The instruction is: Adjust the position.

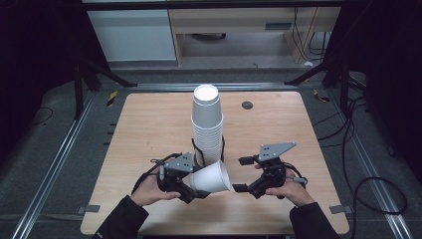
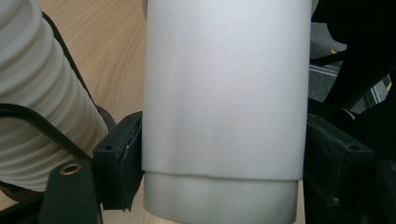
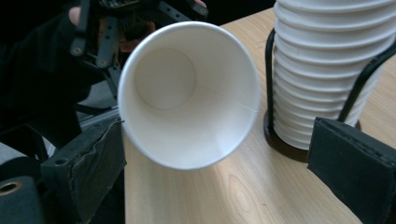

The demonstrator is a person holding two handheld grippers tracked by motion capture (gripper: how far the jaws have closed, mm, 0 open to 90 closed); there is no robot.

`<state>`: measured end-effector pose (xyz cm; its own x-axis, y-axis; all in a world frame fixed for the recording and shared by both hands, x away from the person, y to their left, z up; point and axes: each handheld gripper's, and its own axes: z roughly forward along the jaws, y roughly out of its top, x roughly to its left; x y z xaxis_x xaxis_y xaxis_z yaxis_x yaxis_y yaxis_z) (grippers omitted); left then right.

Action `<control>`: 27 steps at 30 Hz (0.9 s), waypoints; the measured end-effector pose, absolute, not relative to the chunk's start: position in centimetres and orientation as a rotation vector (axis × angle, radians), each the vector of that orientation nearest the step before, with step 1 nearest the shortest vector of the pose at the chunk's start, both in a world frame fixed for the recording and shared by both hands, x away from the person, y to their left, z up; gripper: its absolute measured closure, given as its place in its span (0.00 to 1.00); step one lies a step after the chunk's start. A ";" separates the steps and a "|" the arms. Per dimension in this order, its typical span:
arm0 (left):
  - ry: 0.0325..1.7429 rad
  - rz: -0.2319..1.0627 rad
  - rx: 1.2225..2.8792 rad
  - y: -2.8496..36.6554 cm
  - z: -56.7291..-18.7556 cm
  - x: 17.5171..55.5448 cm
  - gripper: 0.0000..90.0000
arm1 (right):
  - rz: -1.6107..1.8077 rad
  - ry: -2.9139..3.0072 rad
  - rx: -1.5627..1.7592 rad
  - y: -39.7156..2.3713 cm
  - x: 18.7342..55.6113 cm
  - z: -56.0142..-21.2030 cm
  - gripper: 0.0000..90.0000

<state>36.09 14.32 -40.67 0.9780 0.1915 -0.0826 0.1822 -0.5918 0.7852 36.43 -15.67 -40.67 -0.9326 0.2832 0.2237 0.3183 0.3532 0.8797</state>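
A single white paper cup (image 1: 211, 177) lies on its side in the air, held at its base end by my left gripper (image 1: 196, 183). In the left gripper view both pads press on the cup's (image 2: 224, 93) walls, so that gripper (image 2: 224, 158) is shut on it. The cup's mouth (image 3: 187, 107) faces my right gripper (image 3: 224, 163), whose jaws stand wide apart on either side of the rim, the left pad (image 3: 93, 158) close to it. In the high view the right gripper (image 1: 241, 174) sits just right of the cup. A tall stack of white cups (image 1: 207, 124) stands behind.
The stack sits in a black wire holder (image 3: 271, 126) at the middle of the wooden table (image 1: 149, 124). A small dark round cap (image 1: 247, 105) is set in the tabletop farther back. Black frame legs and cables lie on the floor around the table.
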 end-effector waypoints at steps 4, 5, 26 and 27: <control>0.259 0.026 2.210 14.4 -40.5 36.1 0.24 | -1.678 -2.545 -0.565 -15.3 36.4 -40.8 0.05; 0.257 0.020 2.212 14.4 -40.5 36.1 0.24 | -1.675 -2.545 -0.565 -15.3 36.4 -40.8 0.05; 0.245 0.031 2.184 14.0 -40.6 35.9 0.24 | -1.655 -2.491 -0.573 -13.5 36.6 -41.5 0.04; 0.241 0.035 2.189 13.9 -40.6 35.9 0.24 | -1.656 -2.484 -0.579 -13.5 36.6 -41.5 0.04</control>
